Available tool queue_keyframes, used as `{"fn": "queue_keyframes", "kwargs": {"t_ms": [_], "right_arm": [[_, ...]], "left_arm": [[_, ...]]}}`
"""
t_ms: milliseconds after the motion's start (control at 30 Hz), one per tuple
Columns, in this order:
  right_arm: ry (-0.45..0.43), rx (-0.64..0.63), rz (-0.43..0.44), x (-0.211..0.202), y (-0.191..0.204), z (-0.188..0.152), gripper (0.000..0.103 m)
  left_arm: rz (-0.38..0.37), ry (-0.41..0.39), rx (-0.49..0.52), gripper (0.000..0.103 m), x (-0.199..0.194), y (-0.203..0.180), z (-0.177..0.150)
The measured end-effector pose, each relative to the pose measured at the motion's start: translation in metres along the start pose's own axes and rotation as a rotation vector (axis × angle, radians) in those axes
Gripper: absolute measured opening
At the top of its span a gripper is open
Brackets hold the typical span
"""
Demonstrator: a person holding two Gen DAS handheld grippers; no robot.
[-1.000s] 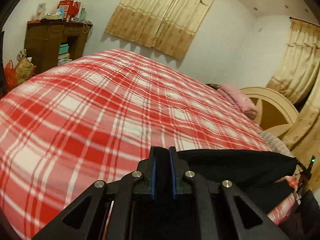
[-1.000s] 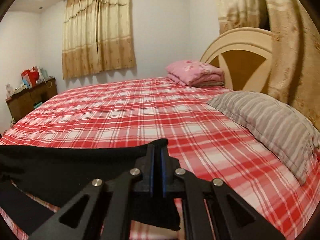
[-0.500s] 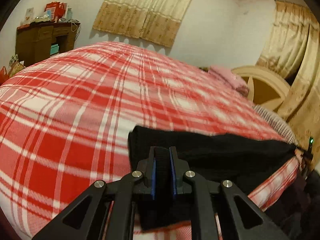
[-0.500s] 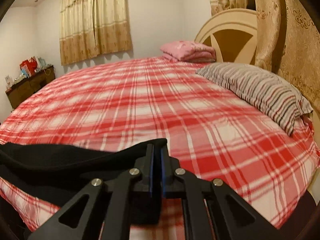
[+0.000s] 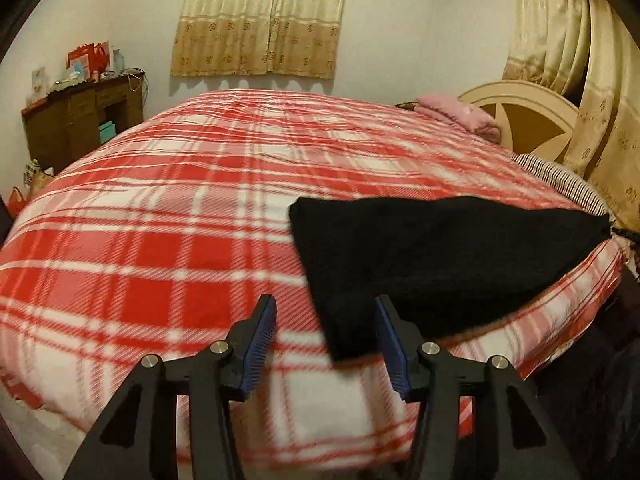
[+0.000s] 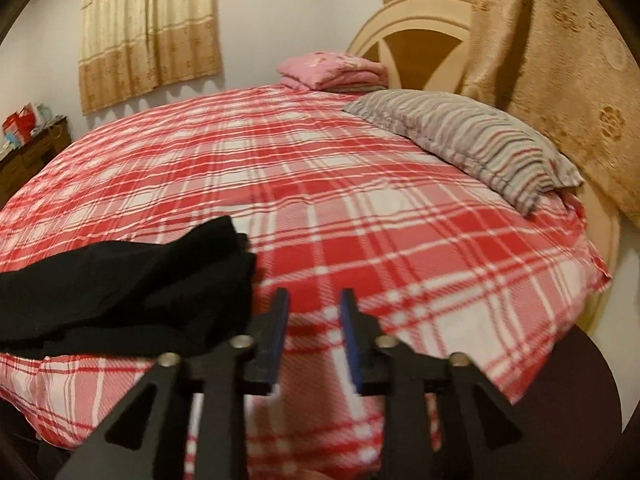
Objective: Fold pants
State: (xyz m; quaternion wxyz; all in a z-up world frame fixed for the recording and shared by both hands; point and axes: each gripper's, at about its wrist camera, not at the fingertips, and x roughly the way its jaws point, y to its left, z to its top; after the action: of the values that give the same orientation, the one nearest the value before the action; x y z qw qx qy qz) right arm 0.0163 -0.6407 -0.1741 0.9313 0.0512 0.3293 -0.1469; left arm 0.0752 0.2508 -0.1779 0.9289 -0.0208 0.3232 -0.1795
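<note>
The black pants (image 5: 432,264) lie spread along the near edge of the bed with the red and white plaid blanket (image 5: 180,240). My left gripper (image 5: 326,312) is opening just above the blanket. A corner of the pants lies between its blue pads, which do not press on it. In the right wrist view the pants (image 6: 120,284) sit bunched at the lower left. My right gripper (image 6: 314,304) is opening to the right of that end, with only blanket (image 6: 400,240) between its fingers.
A striped pillow (image 6: 480,148) and a folded pink cloth (image 6: 332,70) lie by the cream headboard (image 6: 412,28). A dark wooden desk (image 5: 80,120) with boxes stands at the far left wall. Gold curtains (image 5: 260,20) hang behind the bed.
Both grippers carried the pants down onto the bed and let go. Their jaws went from shut on the black cloth to apart, and the pants now rest on the blanket.
</note>
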Motion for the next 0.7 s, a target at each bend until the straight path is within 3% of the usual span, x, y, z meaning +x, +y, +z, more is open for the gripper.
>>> {"fn": "queue_keyframes", "kwargs": {"t_ms": [167, 333, 533, 700], "right_arm": [[-0.033, 0.02, 0.014, -0.021, 0.01, -0.001, 0.038], [-0.074, -0.101, 0.105, -0.029, 0.075, 0.013, 0.049], [-0.044, -0.231, 0.305, -0.013, 0.183, 0.039, 0.049], [0.034, -0.3, 0.543, 0.028, 0.277, 0.07, 0.049]], "left_arm": [[0.047, -0.015, -0.037, 0.052, -0.01, 0.013, -0.006], [0.063, -0.079, -0.103, 0.052, -0.021, 0.015, 0.005], [-0.045, -0.142, -0.053, 0.054, -0.008, -0.035, 0.04], [-0.153, -0.088, 0.0, 0.054, 0.035, -0.09, 0.051]]}}
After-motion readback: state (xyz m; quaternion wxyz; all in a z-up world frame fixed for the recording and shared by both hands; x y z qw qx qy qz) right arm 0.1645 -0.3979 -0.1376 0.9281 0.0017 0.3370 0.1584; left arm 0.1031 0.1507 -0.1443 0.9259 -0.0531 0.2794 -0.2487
